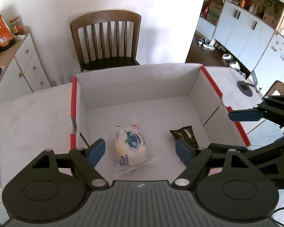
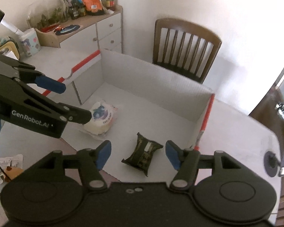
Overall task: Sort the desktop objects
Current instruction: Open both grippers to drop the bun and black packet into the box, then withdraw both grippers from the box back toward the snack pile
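Snacks sit inside the open white cardboard box with red-edged rims [image 1: 193, 87], which rests on the white tabletop [image 1: 28, 117] in front of you. Your left gripper [image 1: 140, 149] hangs over the near part of the box with its blue-padded jaws spread wide and nothing between them; directly below that gap lies the clear plastic packet holding a pale bun with a blue printed label [image 1: 130, 147], flat on the box floor. To its right, apart from it, lies the dark olive foil packet [image 1: 185, 135], partly hidden in the left wrist view behind one blue pad.

Your right gripper [image 2: 137, 154] is likewise wide open and empty, poised above the dark olive foil packet [image 2: 143, 154], which lies tilted on the box floor near the right wall. From this view the left tool reaches in from the left, its lower finger crossing in front of the bun packet [image 2: 100, 119]; whether it touches the wrapper you cannot tell from here.

Outside the box, another clear wrapped snack [image 2: 8, 165] lies on the table at the lower left. A brown wooden slat-back chair [image 1: 106, 39] stands beyond the table.
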The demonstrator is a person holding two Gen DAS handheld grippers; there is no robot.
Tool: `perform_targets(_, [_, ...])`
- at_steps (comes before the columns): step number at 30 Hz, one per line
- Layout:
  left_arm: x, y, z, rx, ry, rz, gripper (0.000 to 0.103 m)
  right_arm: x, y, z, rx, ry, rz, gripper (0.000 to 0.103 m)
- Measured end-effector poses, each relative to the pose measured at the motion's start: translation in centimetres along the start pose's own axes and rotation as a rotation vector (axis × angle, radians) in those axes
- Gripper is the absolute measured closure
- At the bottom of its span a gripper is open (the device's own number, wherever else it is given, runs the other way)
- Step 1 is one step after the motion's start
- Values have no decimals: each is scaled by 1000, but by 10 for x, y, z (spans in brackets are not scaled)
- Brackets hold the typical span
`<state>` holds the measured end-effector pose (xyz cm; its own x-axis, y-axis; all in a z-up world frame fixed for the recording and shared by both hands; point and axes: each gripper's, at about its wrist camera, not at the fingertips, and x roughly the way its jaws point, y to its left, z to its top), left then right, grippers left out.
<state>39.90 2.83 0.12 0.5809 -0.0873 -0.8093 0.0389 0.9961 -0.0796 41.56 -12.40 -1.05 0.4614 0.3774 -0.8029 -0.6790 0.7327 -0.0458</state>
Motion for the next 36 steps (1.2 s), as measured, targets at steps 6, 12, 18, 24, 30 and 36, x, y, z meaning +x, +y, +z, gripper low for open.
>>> perform_targets(6, [-16, -1, -3, -14, -30, -8, 12, -19, 5, -5, -9, -28, -23, 36])
perform_targets(12, [-35, -6, -10, -9, -62, -4, 0, -35, 8, -12, 7, -39, -40, 34])
perform_targets(18, [-53, -7, -21, -8, -86, -5, 0, -55, 11, -22, 35, -63, -50, 32])
perform_targets(24, [-71, -6, -36, -8, -101, -10, 0, -75, 16, -32, 69, -94, -44, 29])
perform_targets(30, [-90, -4, -52, -14, -112, -25, 0, -89, 25, -40, 97, -112, -28, 27])
perform_targets(36, [-105, -5, -70, -4, -123, -33, 0, -103, 36, -51, 107, -144, -11, 26])
